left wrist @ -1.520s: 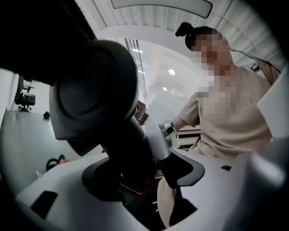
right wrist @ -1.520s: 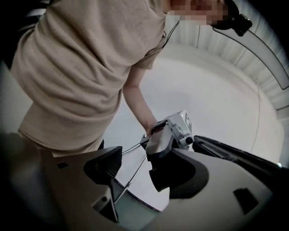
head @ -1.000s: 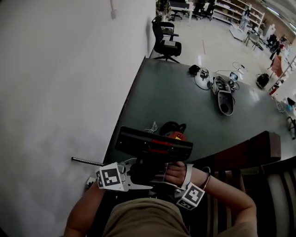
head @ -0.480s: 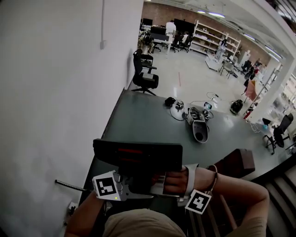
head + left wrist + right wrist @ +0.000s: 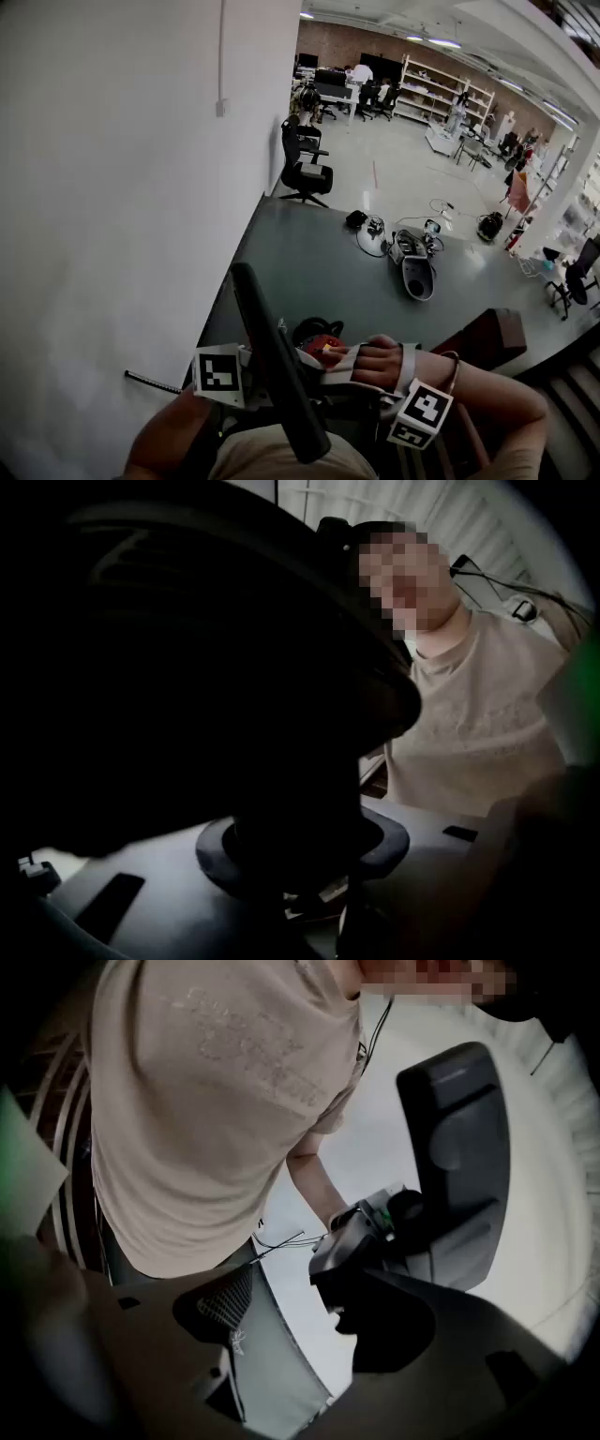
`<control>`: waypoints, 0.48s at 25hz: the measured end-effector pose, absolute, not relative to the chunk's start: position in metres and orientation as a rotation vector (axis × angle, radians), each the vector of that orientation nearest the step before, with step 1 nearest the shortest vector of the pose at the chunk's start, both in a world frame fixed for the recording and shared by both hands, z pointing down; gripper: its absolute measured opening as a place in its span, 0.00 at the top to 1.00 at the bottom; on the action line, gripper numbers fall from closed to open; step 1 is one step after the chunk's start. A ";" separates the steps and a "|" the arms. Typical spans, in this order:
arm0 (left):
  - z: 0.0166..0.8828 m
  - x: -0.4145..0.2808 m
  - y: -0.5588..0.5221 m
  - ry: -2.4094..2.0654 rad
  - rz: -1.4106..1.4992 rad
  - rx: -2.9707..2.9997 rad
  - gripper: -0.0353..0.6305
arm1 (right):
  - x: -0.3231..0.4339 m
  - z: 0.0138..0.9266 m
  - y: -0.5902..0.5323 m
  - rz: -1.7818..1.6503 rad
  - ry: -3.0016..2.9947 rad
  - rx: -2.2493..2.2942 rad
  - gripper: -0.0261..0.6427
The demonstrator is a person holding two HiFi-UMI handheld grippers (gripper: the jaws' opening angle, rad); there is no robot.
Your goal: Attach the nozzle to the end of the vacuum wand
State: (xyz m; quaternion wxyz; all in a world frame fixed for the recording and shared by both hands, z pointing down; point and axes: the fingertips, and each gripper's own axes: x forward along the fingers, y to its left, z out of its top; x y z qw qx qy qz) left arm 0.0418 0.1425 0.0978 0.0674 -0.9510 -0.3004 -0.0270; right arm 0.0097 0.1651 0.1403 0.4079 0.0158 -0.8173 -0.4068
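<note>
Left tool [image 5: 300, 869] jaws, just closing, clamp nozzle [image 5: 278, 370].

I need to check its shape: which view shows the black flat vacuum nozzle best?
Right gripper view: the black flat vacuum nozzle shows its broad face, well lit. Head view shows it edge-on; left gripper view only a dark silhouette.

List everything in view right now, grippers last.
nozzle: one, black, raised close in front
red part: one, red, just behind nozzle
vacuum body: one, grey, far on the mat
cables: a tangle, dark and white, beside vacuum body
office chair: one, black, beyond the mat
rod: one, black, low by the wall
left gripper: grey, jaws just closed further, gripping the nozzle
right gripper: grey, jaws apart, nothing between
</note>
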 end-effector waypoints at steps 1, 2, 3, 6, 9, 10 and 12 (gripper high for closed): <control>0.099 0.038 0.146 -0.911 -0.107 -2.867 0.71 | 0.013 0.134 0.169 -0.991 -2.088 0.064 0.51; 0.102 0.034 0.146 -0.887 -0.135 -2.868 0.72 | 0.018 0.127 0.171 -0.961 -2.128 0.108 0.51; 0.107 0.030 0.143 -0.839 -0.165 -2.877 0.72 | 0.023 0.120 0.171 -0.926 -2.185 0.171 0.51; 0.122 0.027 0.118 -0.642 -0.266 -2.963 0.72 | 0.033 0.088 0.159 -0.716 -2.526 0.462 0.51; 0.139 0.033 0.081 -0.329 -0.348 -3.059 0.72 | 0.037 0.069 0.140 -0.401 -2.936 0.815 0.51; 0.146 0.036 0.069 -0.222 -0.373 -3.086 0.72 | 0.038 0.076 0.135 -0.342 -3.013 0.893 0.51; 0.159 0.040 0.052 -0.055 -0.417 -3.130 0.72 | 0.037 0.102 0.127 -0.288 -3.079 1.028 0.51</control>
